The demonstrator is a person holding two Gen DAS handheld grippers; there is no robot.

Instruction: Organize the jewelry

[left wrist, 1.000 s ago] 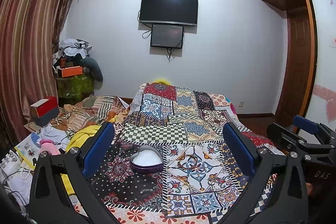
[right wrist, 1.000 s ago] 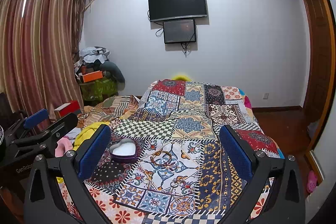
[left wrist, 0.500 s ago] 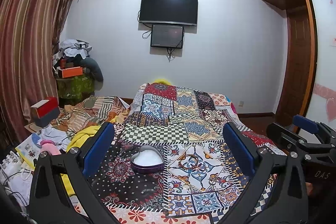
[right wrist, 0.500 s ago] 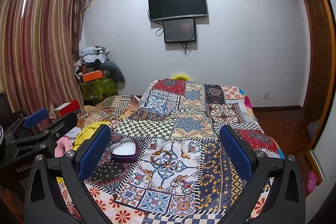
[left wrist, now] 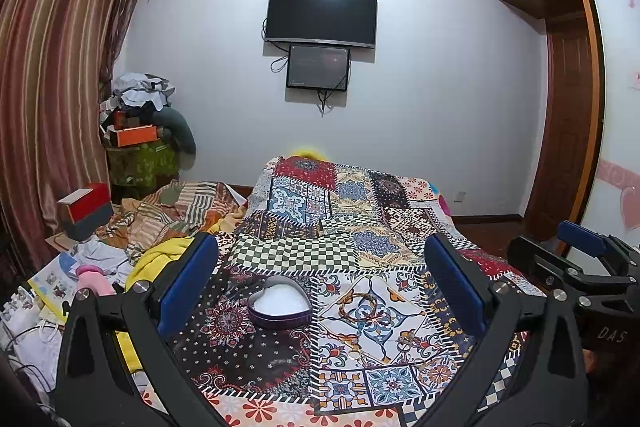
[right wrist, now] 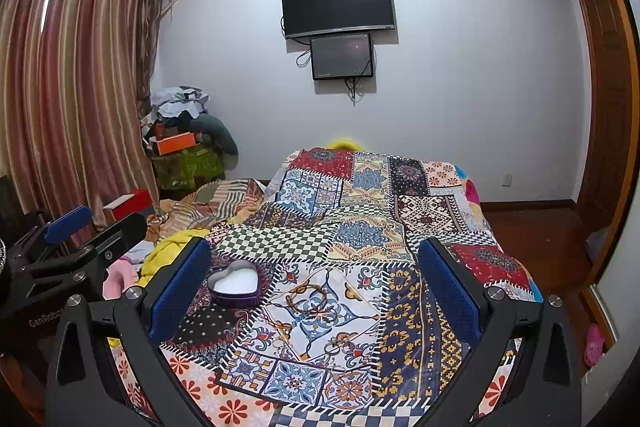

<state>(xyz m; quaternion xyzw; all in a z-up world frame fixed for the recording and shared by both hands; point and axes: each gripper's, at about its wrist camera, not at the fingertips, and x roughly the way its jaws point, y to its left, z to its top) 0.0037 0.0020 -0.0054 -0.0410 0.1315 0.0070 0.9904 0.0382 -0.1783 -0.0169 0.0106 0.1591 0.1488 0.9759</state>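
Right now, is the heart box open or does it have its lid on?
Open. The heart box on the patchwork quilt has no lid on it; you can see straight down to its white inside in both views.

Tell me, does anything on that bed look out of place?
Yes: a bracelet and smaller jewelry pieces lie loose on the patchwork quilt, beside the heart-shaped tin, not inside it. Both grippers hang open, holding nothing.
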